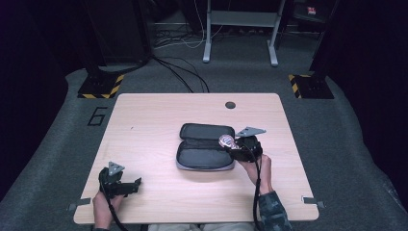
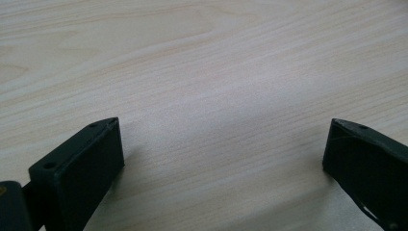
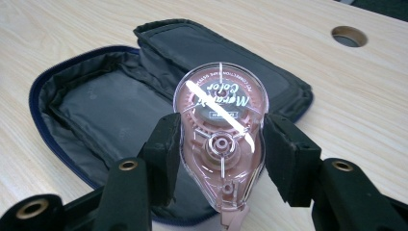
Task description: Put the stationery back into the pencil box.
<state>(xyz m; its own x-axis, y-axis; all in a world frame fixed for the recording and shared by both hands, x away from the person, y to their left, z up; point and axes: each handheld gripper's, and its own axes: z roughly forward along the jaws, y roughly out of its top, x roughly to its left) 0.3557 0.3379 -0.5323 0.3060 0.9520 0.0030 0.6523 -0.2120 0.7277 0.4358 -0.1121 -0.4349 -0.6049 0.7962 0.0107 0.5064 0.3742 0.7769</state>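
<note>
An open dark pencil case [image 1: 204,147] [image 3: 120,106] lies flat in the middle of the table, its grey lining showing and nothing visible inside. My right gripper [image 1: 233,148] [image 3: 219,144] is shut on a clear pink correction tape dispenser [image 1: 226,141] [image 3: 221,139], held just above the case's right edge, printed label facing up. Near the front left corner of the table, my left gripper [image 1: 130,185] [image 2: 223,144] rests low over bare wood, its jaws wide apart with nothing between them.
The light wooden table [image 1: 144,120] has a round cable hole [image 1: 230,104] [image 3: 349,36] at the back centre. Beyond the table, cables [image 1: 183,72] run across the grey floor, with stand bases marked in yellow and black at both sides.
</note>
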